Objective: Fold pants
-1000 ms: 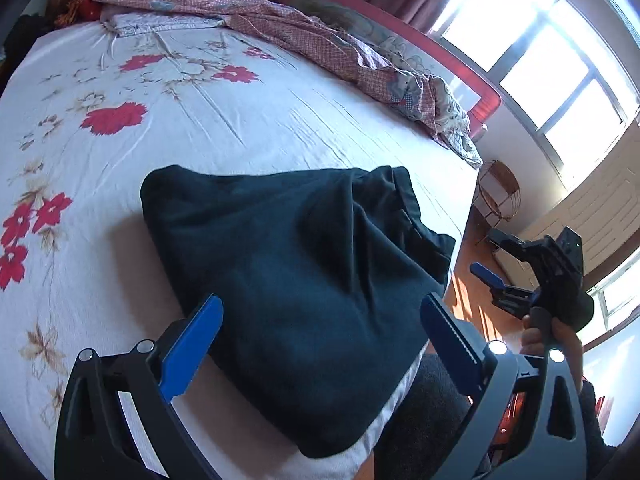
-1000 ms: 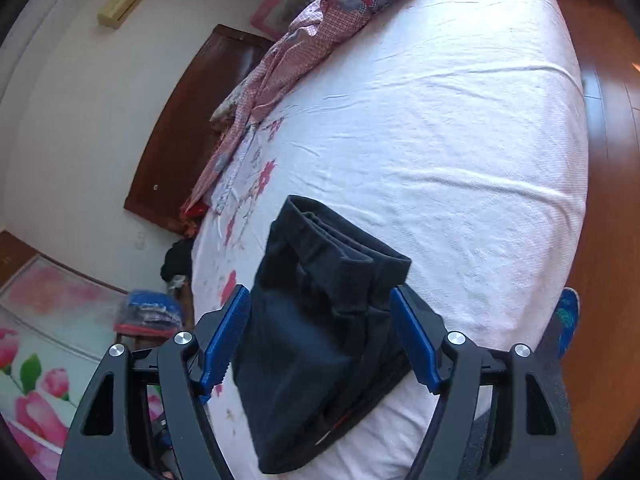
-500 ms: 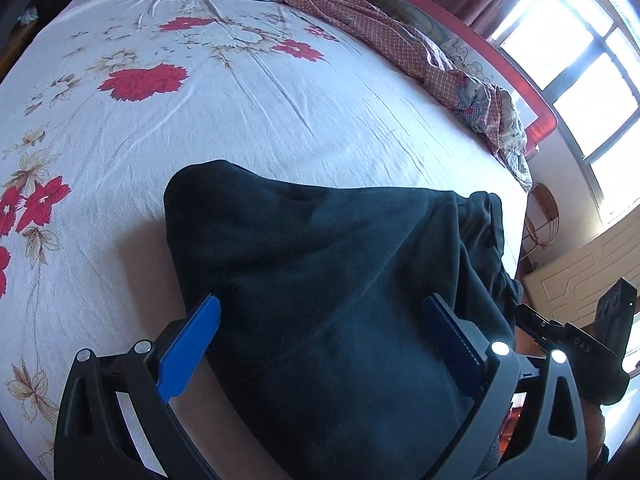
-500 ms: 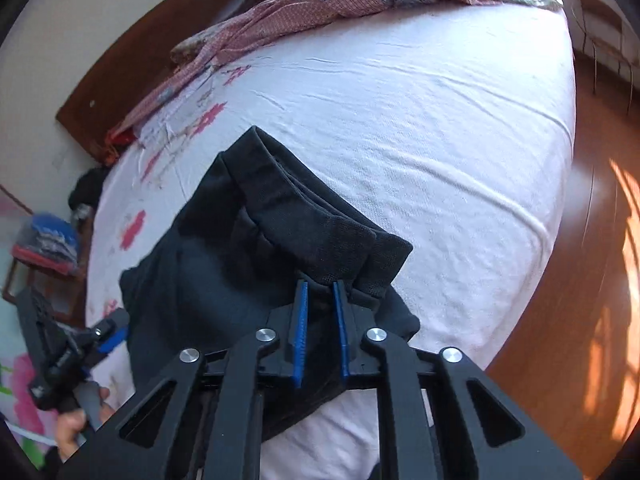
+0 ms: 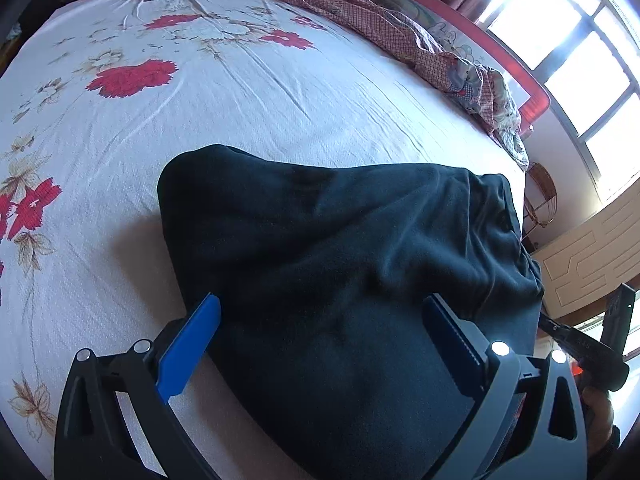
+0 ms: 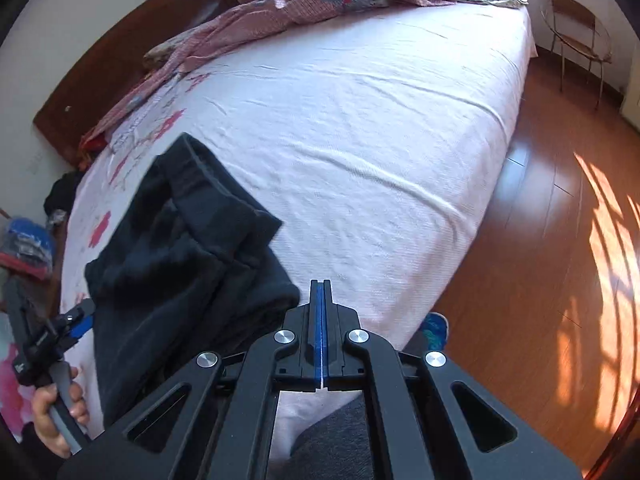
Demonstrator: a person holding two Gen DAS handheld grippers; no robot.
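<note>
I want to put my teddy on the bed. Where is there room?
Plenty of bare sheet lies between the dark pants at the near edge and the checked quilt bunched along the far side. It is crowded only at those two spots.

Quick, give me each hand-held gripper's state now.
Left hand-held gripper: open, straddling the dark pants.
Right hand-held gripper: closed, holding nothing.
</note>
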